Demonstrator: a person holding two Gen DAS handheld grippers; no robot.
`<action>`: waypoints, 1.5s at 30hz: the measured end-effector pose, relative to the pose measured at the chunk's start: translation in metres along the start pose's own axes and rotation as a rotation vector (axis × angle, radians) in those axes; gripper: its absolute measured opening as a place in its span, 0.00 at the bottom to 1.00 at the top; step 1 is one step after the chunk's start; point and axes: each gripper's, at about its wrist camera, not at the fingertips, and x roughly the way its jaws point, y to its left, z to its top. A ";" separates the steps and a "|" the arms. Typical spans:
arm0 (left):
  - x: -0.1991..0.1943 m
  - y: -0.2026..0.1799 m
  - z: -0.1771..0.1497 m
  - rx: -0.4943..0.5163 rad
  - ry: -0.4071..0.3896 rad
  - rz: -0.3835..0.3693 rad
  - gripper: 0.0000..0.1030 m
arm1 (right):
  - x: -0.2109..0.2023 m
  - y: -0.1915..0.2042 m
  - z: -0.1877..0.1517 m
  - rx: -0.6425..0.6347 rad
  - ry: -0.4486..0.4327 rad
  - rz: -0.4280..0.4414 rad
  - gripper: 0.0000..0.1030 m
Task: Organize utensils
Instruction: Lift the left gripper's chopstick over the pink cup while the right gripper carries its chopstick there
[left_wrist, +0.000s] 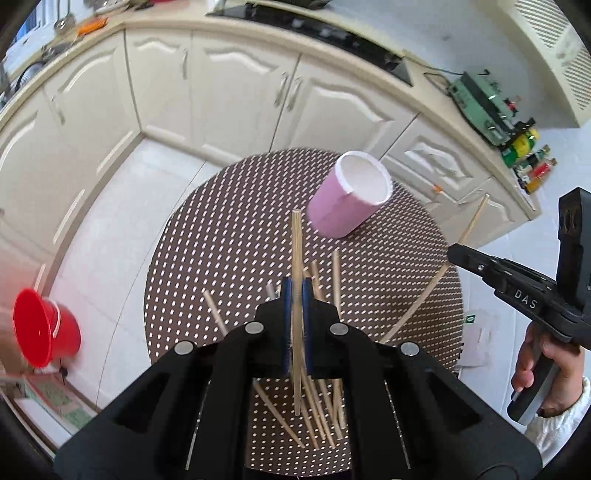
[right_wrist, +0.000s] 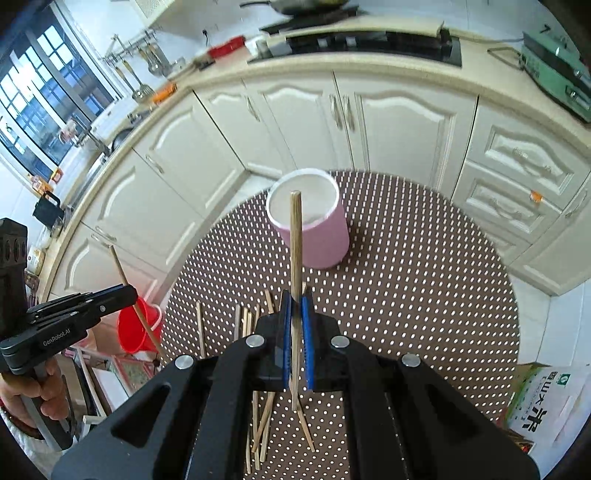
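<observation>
You'll read "DAS" on right gripper (left_wrist: 452, 254) body | "GenRobot.AI" on left gripper (right_wrist: 131, 291) body | "大米" on rice bag (right_wrist: 546, 406), near right, floor

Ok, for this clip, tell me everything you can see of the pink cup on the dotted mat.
The pink cup is a plain cylinder with a matte pink outer wall, a white rim and a white inside, possibly plastic or ceramic. It stands upright with its mouth open, at the far side of the round brown dotted mat, toward the cabinets. It looks empty, with no chopsticks in it. Nothing touches it but the mat. The chopstick crossing it in the right wrist view is in the gripper, nearer the camera.
</observation>
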 end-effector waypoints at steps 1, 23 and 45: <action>-0.003 -0.003 0.004 0.006 -0.011 -0.006 0.05 | -0.004 0.005 0.002 -0.001 -0.020 -0.002 0.04; -0.039 -0.074 0.125 0.044 -0.416 -0.061 0.05 | -0.066 0.022 0.105 -0.099 -0.287 0.006 0.04; 0.045 -0.074 0.118 0.028 -0.370 0.014 0.06 | 0.000 -0.004 0.111 -0.074 -0.287 0.010 0.04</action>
